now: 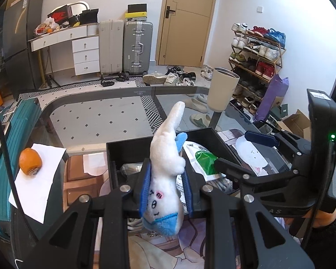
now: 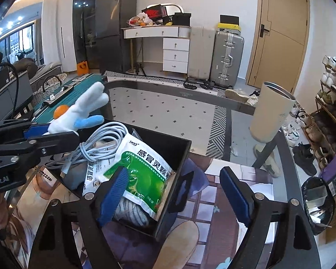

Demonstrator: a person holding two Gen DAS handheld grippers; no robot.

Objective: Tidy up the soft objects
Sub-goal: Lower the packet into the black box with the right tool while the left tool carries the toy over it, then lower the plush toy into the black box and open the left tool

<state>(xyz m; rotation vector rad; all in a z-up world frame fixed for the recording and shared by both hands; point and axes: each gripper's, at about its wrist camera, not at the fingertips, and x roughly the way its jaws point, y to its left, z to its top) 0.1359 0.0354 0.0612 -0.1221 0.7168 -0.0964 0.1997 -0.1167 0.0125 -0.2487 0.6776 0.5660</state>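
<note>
My left gripper (image 1: 165, 179) is shut on a white plush toy (image 1: 165, 163) with blue trim, held upside down over the black box (image 1: 145, 140). In the right wrist view the plush toy (image 2: 78, 109) sticks up from the left gripper (image 2: 53, 132) at the box's left side. The black box (image 2: 179, 154) holds a green and white packet (image 2: 141, 170), a coiled grey cable (image 2: 103, 139) and a grey knit item (image 2: 132, 213). My right gripper (image 2: 174, 174) stands open astride the box's right wall with nothing pressed between its pads. The left wrist view shows the right gripper (image 1: 235, 149) to the right of the plush.
A cream tumbler (image 2: 271, 116) stands on the glass table at the far right. An orange (image 1: 30, 161) lies on white paper at the left, beside a teal suitcase (image 1: 2, 145). A black bin (image 2: 318, 204) sits on the floor right of the table.
</note>
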